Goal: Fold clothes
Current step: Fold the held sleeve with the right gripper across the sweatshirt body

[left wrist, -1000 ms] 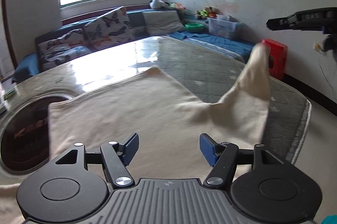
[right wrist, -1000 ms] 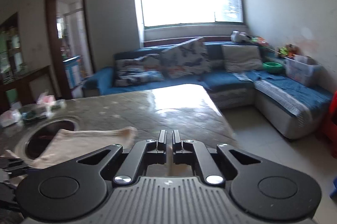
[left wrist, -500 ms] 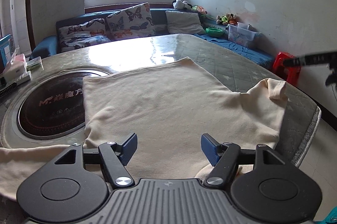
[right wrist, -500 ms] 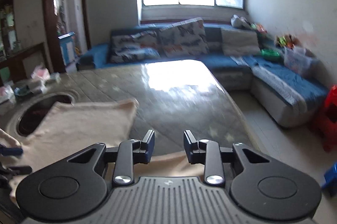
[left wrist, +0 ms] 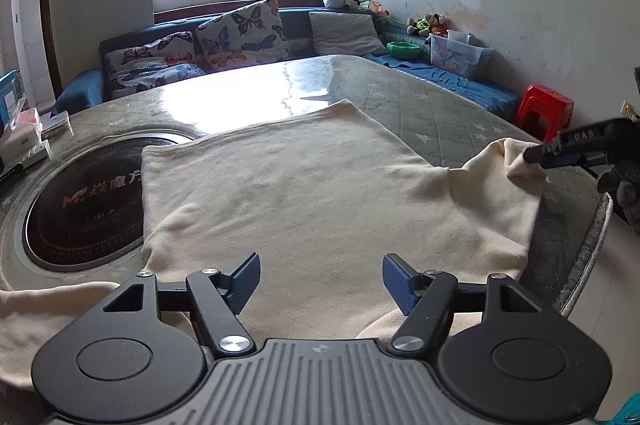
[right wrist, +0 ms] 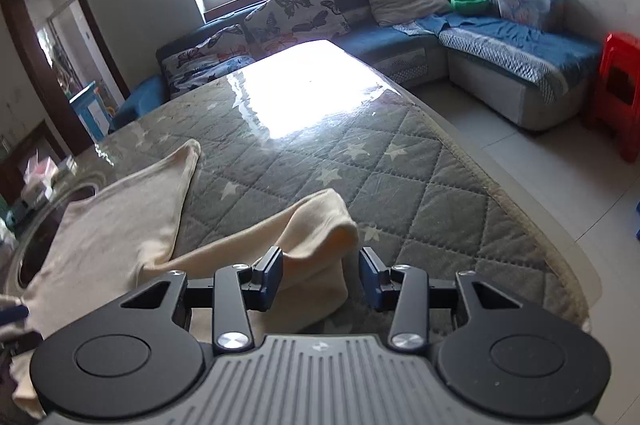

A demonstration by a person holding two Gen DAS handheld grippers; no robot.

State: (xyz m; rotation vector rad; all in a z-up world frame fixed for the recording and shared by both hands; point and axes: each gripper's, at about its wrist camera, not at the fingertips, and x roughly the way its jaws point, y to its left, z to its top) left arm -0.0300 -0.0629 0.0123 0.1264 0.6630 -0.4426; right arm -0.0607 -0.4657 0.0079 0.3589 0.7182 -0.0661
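A cream garment (left wrist: 312,193) lies spread flat on the quilted grey table cover (left wrist: 432,109). My left gripper (left wrist: 320,279) is open and empty just above the garment's near part. In the right wrist view my right gripper (right wrist: 320,271) is open, and the garment's sleeve (right wrist: 316,225) lies slack between and ahead of its fingers. The rest of the garment (right wrist: 120,209) stretches to the left. The right gripper also shows at the right edge of the left wrist view (left wrist: 536,155), at the sleeve end.
A round dark hotplate (left wrist: 80,201) is set in the table at the left, partly under the garment. Boxes (left wrist: 24,145) sit at the table's far left. The table's right edge (right wrist: 520,209) drops to the floor. A blue sofa (right wrist: 500,45) and a red stool (right wrist: 620,93) stand beyond.
My right gripper has opened and let go of the sleeve, which dropped from raised onto the table. The left gripper stayed open and drew back slightly.
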